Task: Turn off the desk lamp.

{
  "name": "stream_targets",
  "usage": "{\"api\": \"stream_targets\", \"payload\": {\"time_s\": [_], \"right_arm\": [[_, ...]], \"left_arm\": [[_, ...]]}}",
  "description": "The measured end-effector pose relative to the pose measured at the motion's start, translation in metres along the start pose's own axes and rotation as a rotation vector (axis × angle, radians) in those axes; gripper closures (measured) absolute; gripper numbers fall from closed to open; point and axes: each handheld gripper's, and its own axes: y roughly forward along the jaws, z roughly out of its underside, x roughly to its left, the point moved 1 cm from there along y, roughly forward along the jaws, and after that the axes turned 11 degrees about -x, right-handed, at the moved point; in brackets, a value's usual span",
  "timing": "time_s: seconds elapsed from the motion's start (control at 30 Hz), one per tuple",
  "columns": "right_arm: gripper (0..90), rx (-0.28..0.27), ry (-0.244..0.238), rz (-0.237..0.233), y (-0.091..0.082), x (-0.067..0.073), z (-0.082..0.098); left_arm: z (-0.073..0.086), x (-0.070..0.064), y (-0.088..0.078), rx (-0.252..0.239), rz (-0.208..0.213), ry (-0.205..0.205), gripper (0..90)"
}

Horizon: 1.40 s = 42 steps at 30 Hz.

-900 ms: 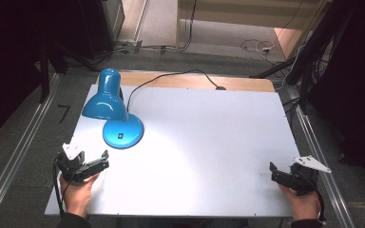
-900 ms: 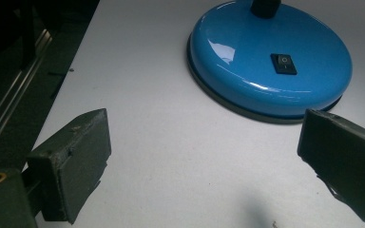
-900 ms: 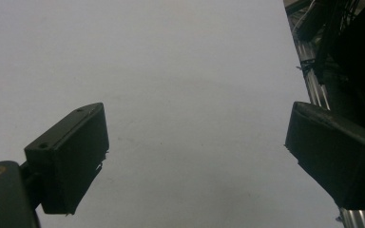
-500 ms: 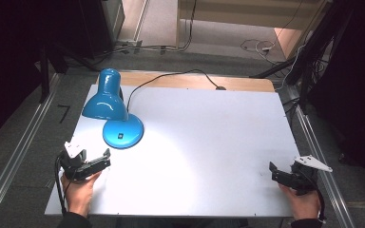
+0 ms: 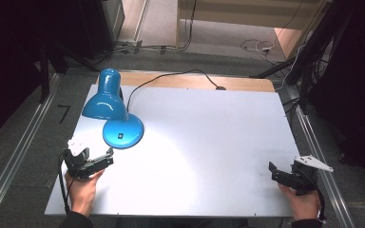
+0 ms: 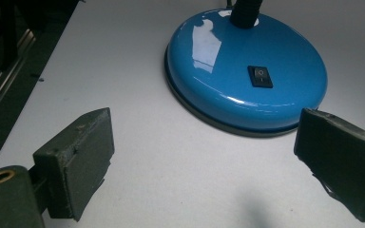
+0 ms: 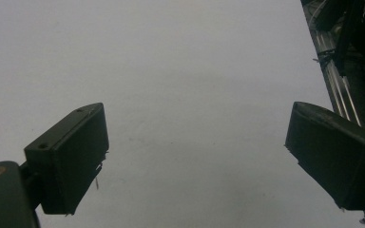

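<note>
Left hand-held gripper (image 5: 105,160) moved little way down table (image 5: 209,142), toward person, so more apart from blue lamp base (image 5: 123,132). Jaws wide apart.

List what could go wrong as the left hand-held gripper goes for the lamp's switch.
1. The switch is small and flat on the domed, glossy base; a wide-open left hand-held gripper could slide off and shove the lamp.
2. The shade leans out beyond the base toward the table's left edge, so a push might tip it.
3. The cord trails off the back and could snag.
</note>
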Motion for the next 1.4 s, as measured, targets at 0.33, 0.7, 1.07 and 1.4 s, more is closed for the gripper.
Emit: {"api": "stream_targets", "payload": {"time_s": [0.33, 0.7, 1.07, 1.4], "right_arm": [[5.8, 0.008, 0.007, 0.001, 0.001, 0.0, 0.001], [5.8, 0.006, 0.038, -0.015, 0.001, 0.001, 0.0], [5.8, 0.007, 0.071, -0.042, 0.0, -0.001, 0.0], [5.8, 0.007, 0.073, -0.043, 0.001, -0.001, 0.0]], "left_arm": [[-0.003, -0.001, 0.004, -0.005, 0.008, -0.005, 8.5], [-0.006, -0.005, 0.01, -0.008, 0.016, 0.008, 14.3], [-0.01, -0.009, 0.021, 0.006, 0.05, 0.021, 24.1], [-0.013, -0.01, 0.028, 0.001, 0.053, 0.036, 37.4]]}}
